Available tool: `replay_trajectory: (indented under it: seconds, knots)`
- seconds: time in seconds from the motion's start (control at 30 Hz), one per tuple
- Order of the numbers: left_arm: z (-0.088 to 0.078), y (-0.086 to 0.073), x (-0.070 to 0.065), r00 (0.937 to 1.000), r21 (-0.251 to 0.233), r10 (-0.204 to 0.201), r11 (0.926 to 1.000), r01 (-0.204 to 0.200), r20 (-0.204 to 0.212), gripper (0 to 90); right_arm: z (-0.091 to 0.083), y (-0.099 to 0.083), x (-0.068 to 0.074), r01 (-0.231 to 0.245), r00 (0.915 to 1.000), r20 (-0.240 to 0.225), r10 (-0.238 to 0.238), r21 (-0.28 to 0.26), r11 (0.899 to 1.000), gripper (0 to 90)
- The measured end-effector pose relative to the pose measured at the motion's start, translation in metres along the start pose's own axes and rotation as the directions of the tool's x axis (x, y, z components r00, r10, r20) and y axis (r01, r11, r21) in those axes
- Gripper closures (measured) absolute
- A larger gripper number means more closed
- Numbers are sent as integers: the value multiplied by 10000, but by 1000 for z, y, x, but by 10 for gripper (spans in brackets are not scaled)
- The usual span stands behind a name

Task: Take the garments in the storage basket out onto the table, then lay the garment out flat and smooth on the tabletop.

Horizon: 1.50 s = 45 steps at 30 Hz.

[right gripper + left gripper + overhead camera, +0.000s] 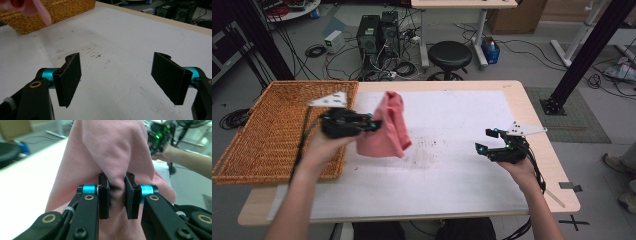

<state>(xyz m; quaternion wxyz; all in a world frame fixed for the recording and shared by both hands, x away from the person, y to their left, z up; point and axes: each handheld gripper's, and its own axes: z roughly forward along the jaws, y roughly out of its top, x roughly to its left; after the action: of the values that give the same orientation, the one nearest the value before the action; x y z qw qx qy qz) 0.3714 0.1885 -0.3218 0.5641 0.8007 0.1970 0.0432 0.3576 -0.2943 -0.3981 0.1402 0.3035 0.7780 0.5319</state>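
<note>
Left of centre in the high view, the left gripper (374, 125) is pinching a soft pink knitted cloth (387, 127), which is hanging bunched and clear of the white sheet covering the wooden table (462, 165). In the left gripper view the same cloth (110, 157) is swelling up through the middle of the frame, a fold of it squeezed between the two black pads (131, 197), which are standing narrow with fabric pressed between them. The shallow woven wicker basket (277, 130) is sitting at the left edge of the high view, just beside that hand. Toward the right of that view, the right gripper (484, 141) is hovering low over the sheet, well apart from the cloth. In the right gripper view its jaws are standing wide, holding nothing, with the stained white sheet (120, 50) between them and the basket (57, 12) at upper left.
</note>
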Motion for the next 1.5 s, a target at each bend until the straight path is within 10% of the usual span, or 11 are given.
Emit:
replay_trajectory:
  seconds: [0.23,0.43,0.6,0.97,1.13,1.27,1.37,1.5]
  knots:
    - [87,-26,-14,9963,325,8,9995,-36,859,763,3,1,-7,-70,9998,-196,71,31,10000,234]
    - [116,-38,-20,9976,503,133,9986,-168,679,750,6,1,-11,-203,9995,-255,204,41,9998,234]
    - [107,-38,-20,9980,-39,-521,9986,520,-364,350,5,1,-11,-184,9993,-339,181,-94,9998,234]
    - [62,-52,-27,9887,-517,-222,9986,147,-1485,299,3,3,-8,-21,9991,-429,12,-209,9998,234]
    - [65,-52,-31,9899,-496,-111,9988,41,-1414,299,1,4,-7,-21,9993,-361,10,-302,9995,234]
    - [98,-48,-45,9957,229,367,9991,-348,-853,301,-3,4,-6,-30,9997,-248,20,-396,9992,234]
    - [128,-44,-57,9956,1153,778,9908,-713,-529,310,-5,4,-5,-25,9999,-166,18,-442,9990,234]
    - [178,-47,-69,9838,3217,1661,9370,-1360,-679,383,-8,1,-5,-97,9999,-97,93,-379,9992,234]
